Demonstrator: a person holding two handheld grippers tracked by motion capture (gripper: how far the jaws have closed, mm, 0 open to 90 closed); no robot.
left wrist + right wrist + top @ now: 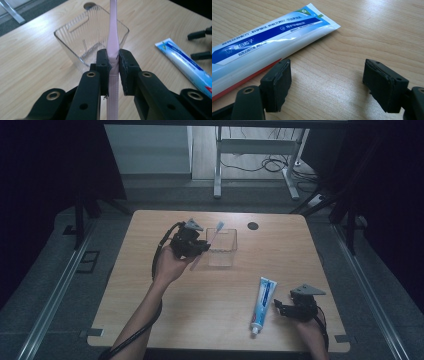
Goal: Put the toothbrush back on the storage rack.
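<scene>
Pink toothbrush (pixel 113 37) is sitting clamped in the left gripper (pixel 113 62), pointing at 12 o'clock over the clear container (pixel 75 32). Right gripper (pixel 327 82) is resting open, toothpaste tube (pixel 269 42) lying at its 10 o'clock.

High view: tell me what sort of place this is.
Probably a lab recording station, not a bathroom: a bare light wooden table ringed by dark curtains, loose black cables on the floor behind, and a black left hand-held gripper trailing its own cable.

The toothbrush (pixel 113 37) is pale pink. The container (pixel 75 35) is clear with fine ribbing. The toothpaste tube (pixel 262 47) is white and blue with a red stripe. Both grippers' jaws are black, the table (pixel 165 305) light wood grain.
</scene>
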